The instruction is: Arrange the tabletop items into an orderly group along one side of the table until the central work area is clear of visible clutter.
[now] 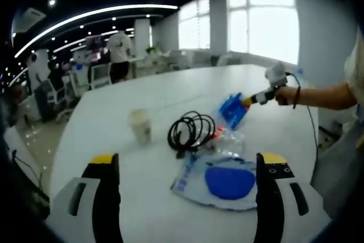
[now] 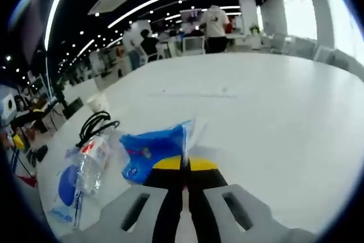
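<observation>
My right gripper [image 2: 183, 166] pinches the blue packet [image 2: 156, 152] – left gripper [image 1: 187, 166] wide open, cable [image 1: 190, 131] at twelve o'clock

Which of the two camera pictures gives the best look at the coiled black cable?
The left gripper view: the coiled black cable lies whole and unobstructed on the white table. In the right gripper view the cable sits smaller, near the edge, partly behind the clear plastic bottle.

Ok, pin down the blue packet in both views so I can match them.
Left gripper view: the blue packet sits right of centre, past the coiled black cable, with the right gripper shut on its far end.
Right gripper view: bottom centre, pinched between this view's own jaws.
Shared landmark: the clear plastic bottle lying beside the packet.
</observation>
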